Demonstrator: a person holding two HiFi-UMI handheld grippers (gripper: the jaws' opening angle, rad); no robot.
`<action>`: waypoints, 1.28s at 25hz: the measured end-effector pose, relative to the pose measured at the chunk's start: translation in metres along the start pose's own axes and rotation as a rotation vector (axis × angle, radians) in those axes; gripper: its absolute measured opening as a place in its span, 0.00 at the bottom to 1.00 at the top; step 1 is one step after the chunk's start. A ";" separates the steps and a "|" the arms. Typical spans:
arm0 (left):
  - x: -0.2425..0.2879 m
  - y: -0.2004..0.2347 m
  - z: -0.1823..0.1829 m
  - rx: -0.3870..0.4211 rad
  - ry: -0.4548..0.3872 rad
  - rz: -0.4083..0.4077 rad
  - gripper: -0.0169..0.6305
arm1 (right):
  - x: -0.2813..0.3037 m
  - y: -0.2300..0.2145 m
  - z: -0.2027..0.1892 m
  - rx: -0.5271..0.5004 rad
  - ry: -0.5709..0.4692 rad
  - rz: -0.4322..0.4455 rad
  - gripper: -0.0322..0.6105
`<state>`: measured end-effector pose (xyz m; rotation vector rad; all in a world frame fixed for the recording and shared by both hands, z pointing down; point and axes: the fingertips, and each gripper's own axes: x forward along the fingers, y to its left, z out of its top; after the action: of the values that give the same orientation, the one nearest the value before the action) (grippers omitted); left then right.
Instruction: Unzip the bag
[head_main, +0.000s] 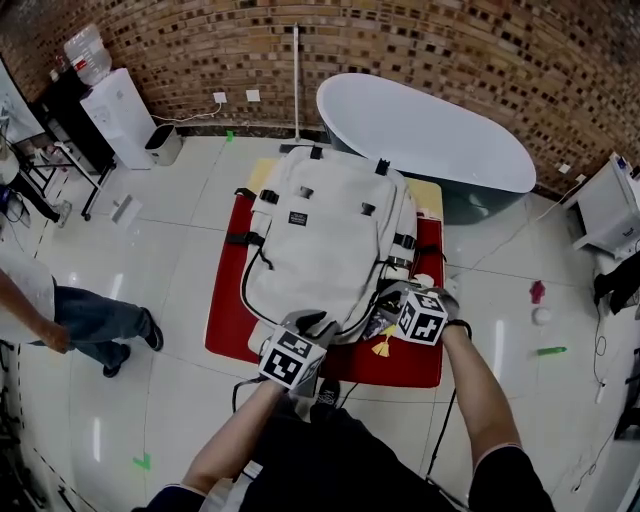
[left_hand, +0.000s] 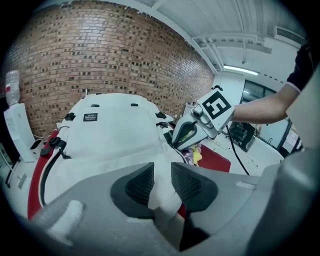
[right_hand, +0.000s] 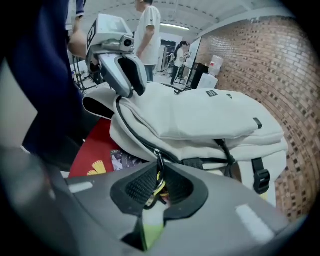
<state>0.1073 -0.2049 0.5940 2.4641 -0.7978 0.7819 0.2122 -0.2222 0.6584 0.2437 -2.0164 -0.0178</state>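
**tubfan:** Dead centre of the head view, the bag (head_main: 320, 240) lies flat on a red mat (head_main: 225, 310), white with black straps. There's a pale bathtub (head_main: 430, 130) above it in the frame. So where are the claws at?

**zipnerd:** Both are down at the bag's lower edge. The left gripper (head_main: 308, 325) sits lower centre and the right gripper (head_main: 388, 308) is just to the right of it, so they're near each other but not touching.

**tubfan:** Is the left one actually holding anything?

**zipnerd:** Yep. In its own view the left gripper (left_hand: 162, 176) has its jaws only a narrow gap apart, and a fold of the bag's white fabric fills that gap, pinched between the pads.

**tubfan:** And the right?

**zipnerd:** The right gripper (right_hand: 159, 184) has its jaws nearly together, clamped on the zipper pull (right_hand: 159, 167). The metal tab runs down between the pads, and something yellow is tucked in there with it. The black zip (right_hand: 134, 134) curves up and to the left from there along the bag's side, and it looks closed. A yellow tassel (head_main: 382, 348) lies on the mat right below that gripper in the head view.
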 end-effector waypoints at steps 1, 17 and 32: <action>-0.001 0.000 0.000 0.001 0.000 0.002 0.20 | -0.003 0.003 0.001 0.023 -0.003 0.014 0.12; -0.008 -0.019 -0.008 0.075 0.042 -0.151 0.20 | -0.037 0.042 0.041 0.532 -0.081 -0.006 0.12; -0.011 -0.032 -0.014 0.160 0.036 -0.321 0.19 | -0.037 0.091 0.087 0.808 -0.187 -0.075 0.12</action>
<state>0.1149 -0.1692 0.5905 2.6183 -0.3222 0.7911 0.1354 -0.1347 0.5976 0.8494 -2.1053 0.7601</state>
